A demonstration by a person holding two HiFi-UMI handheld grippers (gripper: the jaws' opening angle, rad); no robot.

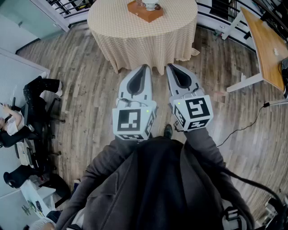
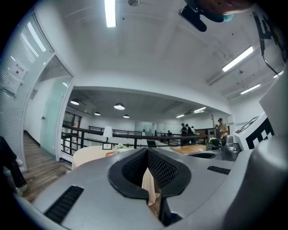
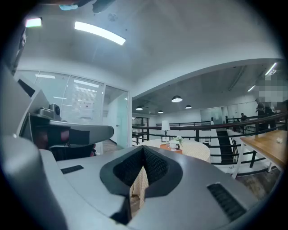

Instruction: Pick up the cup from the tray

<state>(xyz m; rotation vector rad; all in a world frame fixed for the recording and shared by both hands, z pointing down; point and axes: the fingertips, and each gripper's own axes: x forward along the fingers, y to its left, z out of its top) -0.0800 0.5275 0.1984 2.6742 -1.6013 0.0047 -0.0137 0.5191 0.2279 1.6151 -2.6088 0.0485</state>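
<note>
Although the cup (image 1: 150, 5) is small and far off in every view, it looks like white glazed china, so I would judge it light, stiff, slick on its wall and apt to chip if squeezed hard or knocked. It stands on a brown tray (image 1: 143, 14) toward the far side of the round tabletop (image 1: 112, 20) under a checked cloth (image 1: 144, 49), well apart from the person (image 1: 153, 188), who stands back on the wooden floor (image 1: 85, 90). The left tool (image 1: 145, 67) and the right tool (image 1: 170, 67) are both clenched with nothing between their jaws, pointing level toward the tabletop. A gentle hold across the wall just under the rim seems safest; whether the cup has a handle I cannot tell.
</note>
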